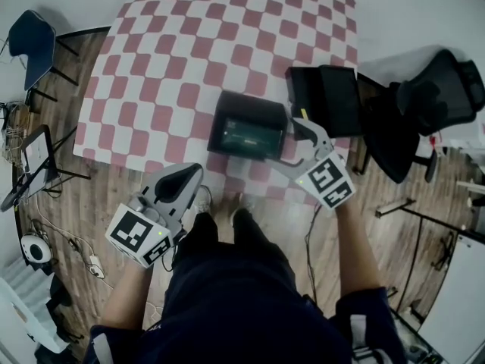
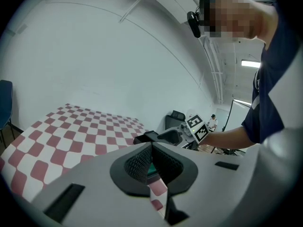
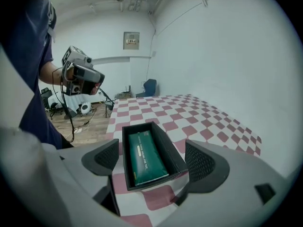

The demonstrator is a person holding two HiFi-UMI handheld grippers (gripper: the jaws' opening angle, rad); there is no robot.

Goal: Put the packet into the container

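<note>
A green packet (image 1: 243, 136) (image 3: 145, 158) lies flat inside the black rectangular container (image 1: 248, 103) (image 3: 176, 154), which stands near the front edge of the checked table. My right gripper (image 1: 296, 137) (image 3: 154, 161) hovers just right of the container with its jaws spread wide. Nothing is between the pads (image 3: 204, 162), and the container sits beyond them. My left gripper (image 1: 188, 177) (image 2: 151, 161) is held off the table's front edge, left of the container, with its jaws together and empty.
The red-and-white checked cloth (image 1: 189, 44) covers the table. A black lid or tray (image 1: 326, 97) rests at the table's right edge, with an office chair (image 1: 436, 89) beyond it. A blue chair (image 1: 32, 40) and tripods (image 1: 34, 161) stand at the left on the wooden floor.
</note>
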